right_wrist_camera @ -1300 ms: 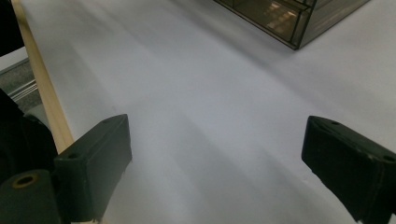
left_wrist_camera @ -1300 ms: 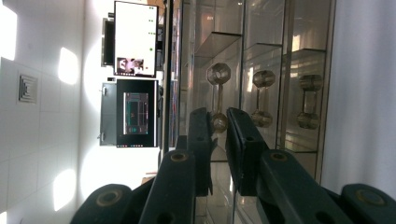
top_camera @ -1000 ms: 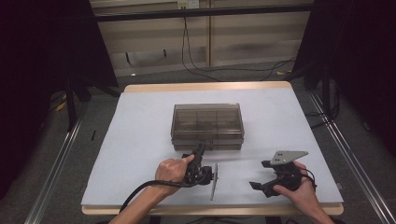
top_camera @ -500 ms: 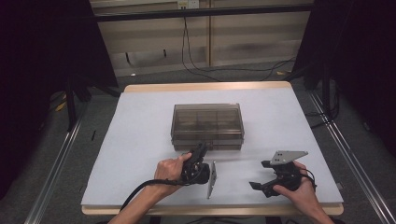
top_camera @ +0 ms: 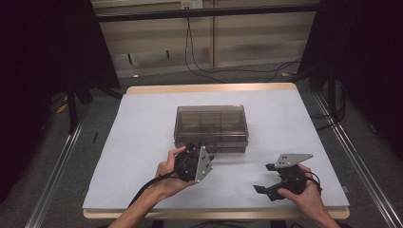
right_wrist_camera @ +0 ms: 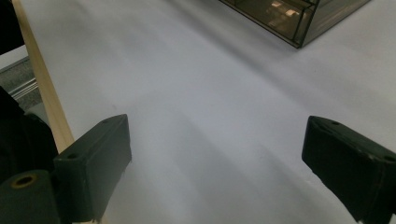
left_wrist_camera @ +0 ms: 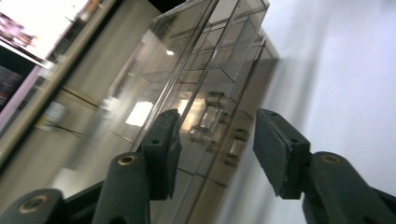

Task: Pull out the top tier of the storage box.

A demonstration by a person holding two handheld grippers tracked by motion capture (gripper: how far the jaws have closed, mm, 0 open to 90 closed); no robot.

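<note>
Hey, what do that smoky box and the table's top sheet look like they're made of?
The drawer box: seemingly smoke-tinted clear plastic, glossy; dividers show through its walls and light glints off them. The table cover: a matte white sheet, maybe paper or thin plastic, over a pale wooden edge; it shows no glare.

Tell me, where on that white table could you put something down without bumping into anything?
Plenty of room: the white sheet lies bare left of the smoky plastic box, right of it toward the table edge, and behind it up to the wooden rim. It is crowded only in front of the box, where the left gripper hovers; the right gripper rests near the front right corner.
</note>
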